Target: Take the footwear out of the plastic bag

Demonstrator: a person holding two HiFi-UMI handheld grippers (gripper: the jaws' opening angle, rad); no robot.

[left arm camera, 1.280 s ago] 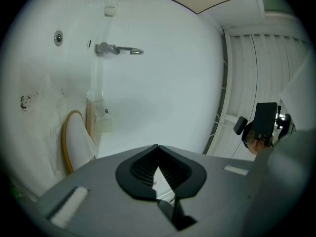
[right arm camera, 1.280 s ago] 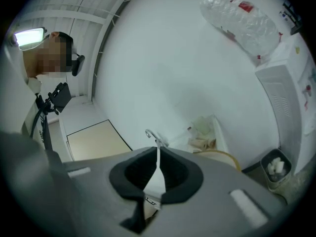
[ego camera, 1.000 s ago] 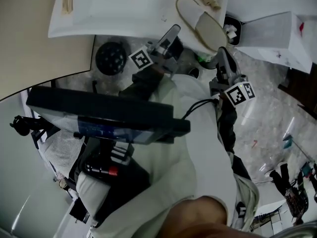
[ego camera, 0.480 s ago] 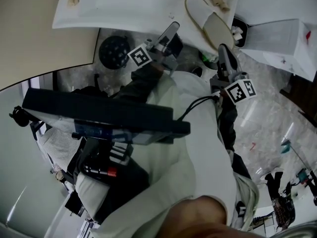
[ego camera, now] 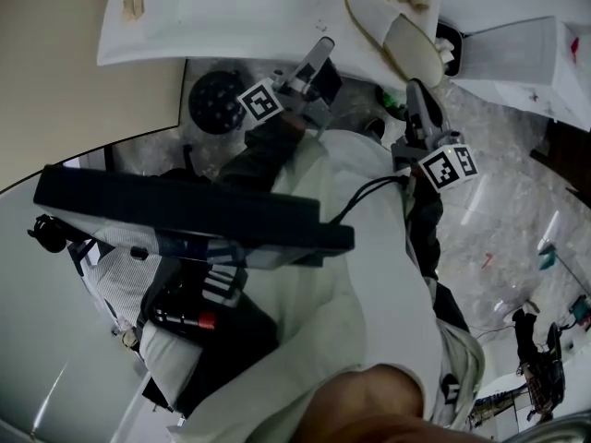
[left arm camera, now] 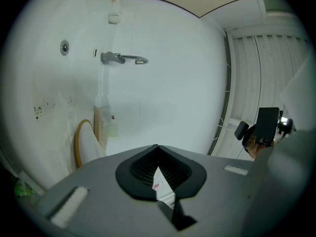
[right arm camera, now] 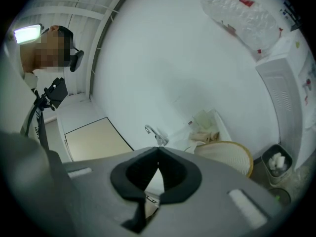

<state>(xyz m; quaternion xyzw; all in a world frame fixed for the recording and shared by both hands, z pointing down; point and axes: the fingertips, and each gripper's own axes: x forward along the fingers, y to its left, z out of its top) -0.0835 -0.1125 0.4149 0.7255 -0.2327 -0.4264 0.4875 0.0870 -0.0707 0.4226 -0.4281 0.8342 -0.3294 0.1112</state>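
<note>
I see left gripper (ego camera: 319,53) and right gripper (ego camera: 416,100), jaws pressed together, nothing between. Slippers (ego camera: 409,49) pale cream, tan-edged soles, overlapping, lying on white sink counter (ego camera: 203,17), just beyond both grippers.

From where I stand, the left tool (left arm camera: 158,147) has its black jaws closed tip to tip with nothing pinched between them, and it points at a white basin (left arm camera: 168,83) that fills most of the view. A chrome tap (left arm camera: 123,59) sticks out of the basin near the top left, and lower down on the left a pale slipper (left arm camera: 85,144) with a tan rim lies just beside a clear plastic bag (left arm camera: 105,118). Off to the right is a slatted white panel (left arm camera: 256,68), with a dark boxy device (left arm camera: 267,125) low against it.
</note>
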